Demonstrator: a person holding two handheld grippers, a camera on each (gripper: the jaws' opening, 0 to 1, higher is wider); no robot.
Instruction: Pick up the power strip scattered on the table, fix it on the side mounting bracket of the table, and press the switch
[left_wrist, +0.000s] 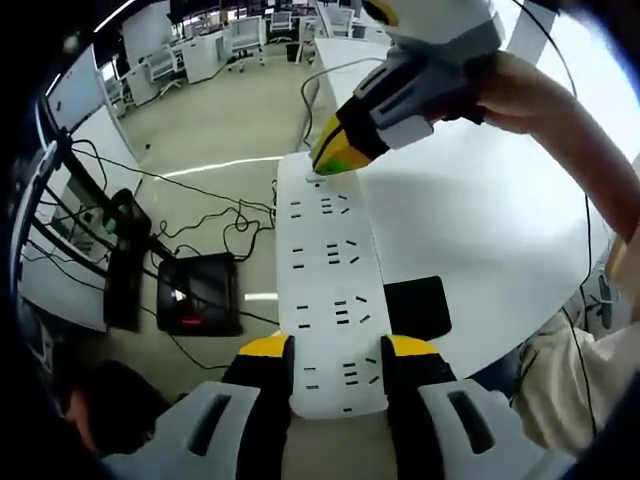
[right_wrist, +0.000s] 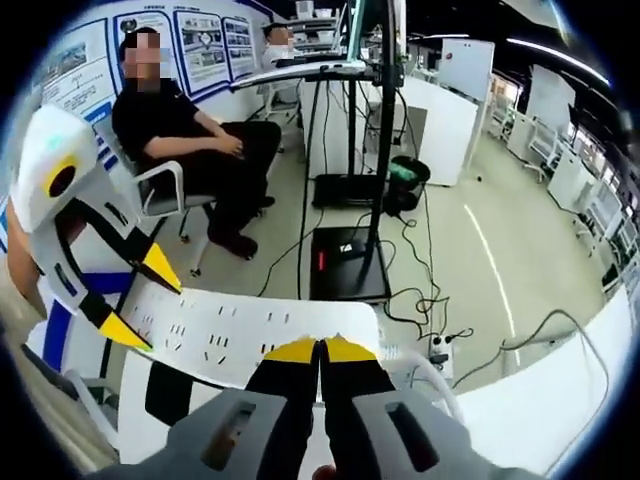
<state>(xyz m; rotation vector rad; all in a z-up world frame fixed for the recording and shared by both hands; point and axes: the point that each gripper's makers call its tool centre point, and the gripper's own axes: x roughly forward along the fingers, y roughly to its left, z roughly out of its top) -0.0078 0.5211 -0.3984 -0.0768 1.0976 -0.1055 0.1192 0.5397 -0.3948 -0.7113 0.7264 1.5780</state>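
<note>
The power strip (left_wrist: 335, 300) lies along the white surface's (left_wrist: 480, 220) left edge. The left tongs (left_wrist: 338, 348) clamp its near end between yellow-tipped jaws. The right tongs (left_wrist: 330, 160), jaws pressed together with nothing between, touch down on the strip's far end.

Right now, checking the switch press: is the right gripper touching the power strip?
Touching. In the left gripper view, the right gripper's closed tips press the power strip's far end.
</note>
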